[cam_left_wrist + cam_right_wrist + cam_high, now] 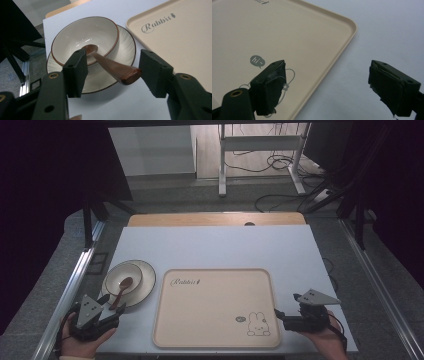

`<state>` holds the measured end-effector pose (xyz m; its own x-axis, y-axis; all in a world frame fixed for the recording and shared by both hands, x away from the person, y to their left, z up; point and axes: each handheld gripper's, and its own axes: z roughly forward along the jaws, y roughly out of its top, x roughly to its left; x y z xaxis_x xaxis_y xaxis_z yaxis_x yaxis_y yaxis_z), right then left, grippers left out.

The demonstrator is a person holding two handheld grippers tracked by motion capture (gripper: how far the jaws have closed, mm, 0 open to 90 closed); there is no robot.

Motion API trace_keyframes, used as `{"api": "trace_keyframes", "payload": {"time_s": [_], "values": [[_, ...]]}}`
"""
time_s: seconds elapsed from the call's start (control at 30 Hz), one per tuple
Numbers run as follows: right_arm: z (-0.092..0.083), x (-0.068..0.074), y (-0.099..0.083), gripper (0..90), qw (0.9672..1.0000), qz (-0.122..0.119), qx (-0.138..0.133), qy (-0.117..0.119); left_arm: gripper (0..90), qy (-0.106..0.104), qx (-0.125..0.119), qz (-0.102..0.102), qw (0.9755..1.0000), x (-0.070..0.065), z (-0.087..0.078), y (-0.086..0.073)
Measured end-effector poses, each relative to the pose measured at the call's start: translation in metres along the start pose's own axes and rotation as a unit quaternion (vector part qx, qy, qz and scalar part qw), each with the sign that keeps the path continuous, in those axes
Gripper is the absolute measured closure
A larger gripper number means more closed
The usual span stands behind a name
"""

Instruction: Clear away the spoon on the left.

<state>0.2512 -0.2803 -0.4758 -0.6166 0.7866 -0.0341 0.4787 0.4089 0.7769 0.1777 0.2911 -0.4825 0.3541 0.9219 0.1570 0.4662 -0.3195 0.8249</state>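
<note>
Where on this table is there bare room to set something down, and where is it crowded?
Free: the whole tray and the white tabletop beyond it. Crowded: the near left corner, where bowl, plate, spoon and left gripper bunch.

Left gripper view: we lose spoon (112,68) neck behind near black jaw; plate (126,42) near rim hidden below it. Tray (175,37) cut by right edge. Right gripper view: rabbit drawing (289,75) mostly covered by jaw; tray cut at top and left.
</note>
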Motion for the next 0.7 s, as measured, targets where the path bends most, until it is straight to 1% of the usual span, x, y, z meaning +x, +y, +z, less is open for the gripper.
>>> {"api": "trace_keyframes", "payload": {"time_s": [0.3,0.43,0.47,0.6,0.7], "values": [[0.0004,0.0,-0.0002,14.9,1.0,-0.001,0.001,0.0,50.3,0.002,0.011,0.007,0.9999,0.002,0.0032,-0.0035],[0.0006,0.0,-0.0002,14.9,1.0,-0.001,0.002,0.001,57.4,0.001,0.011,0.018,0.9998,0.0004,0.0039,-0.0035],[0.0007,0.0002,-0.0002,14.9,1.0,0.0,0.002,0.001,60.3,0.001,0.012,0.021,0.9997,-0.0002,0.0042,-0.0034],[0.0007,0.0003,-0.0002,14.9,1.0,-0.001,0.002,0.001,64.9,0.002,0.013,0.025,0.9996,-0.0009,0.0048,-0.0033],[0.0007,0.0003,-0.0002,14.9,1.0,-0.001,0.002,0.001,67.9,0.006,0.014,0.03,0.9994,-0.0018,0.0052,-0.0027]]}}
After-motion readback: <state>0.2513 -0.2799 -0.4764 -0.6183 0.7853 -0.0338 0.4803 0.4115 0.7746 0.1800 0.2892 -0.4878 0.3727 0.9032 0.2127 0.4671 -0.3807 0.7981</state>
